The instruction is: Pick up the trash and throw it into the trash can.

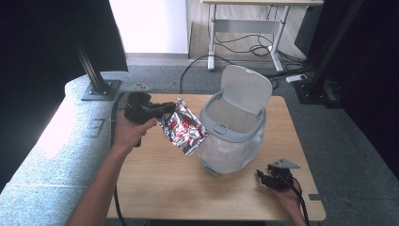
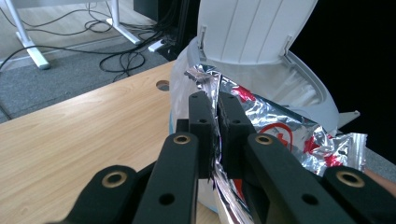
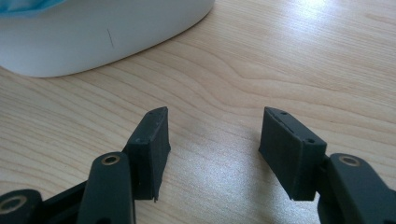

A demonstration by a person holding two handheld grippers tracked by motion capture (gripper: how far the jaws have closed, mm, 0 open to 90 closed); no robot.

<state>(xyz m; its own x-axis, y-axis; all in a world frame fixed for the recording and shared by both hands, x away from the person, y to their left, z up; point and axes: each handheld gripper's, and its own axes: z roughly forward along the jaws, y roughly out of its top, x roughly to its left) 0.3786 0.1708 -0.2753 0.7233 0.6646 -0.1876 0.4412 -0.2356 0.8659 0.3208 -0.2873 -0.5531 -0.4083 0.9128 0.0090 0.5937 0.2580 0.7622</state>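
On a light wooden table (image 1: 164,188) standing on grey carpet, a white bin (image 1: 233,136) sits with its flip lid (image 1: 245,88) tilted up and open and a thin clear liner showing through its sides. Behind the table are a white desk frame (image 1: 244,26), loose black cables and dark curtains. A crinkled silver foil bag (image 1: 183,127) with red print hangs in the air just left of the bin's rim, touching it or nearly so. The left gripper (image 1: 160,112) has its jaws pressed together on the bag's edge. The right gripper (image 1: 263,178) rests low at the table's near right corner, jaws wide apart, holding nothing.
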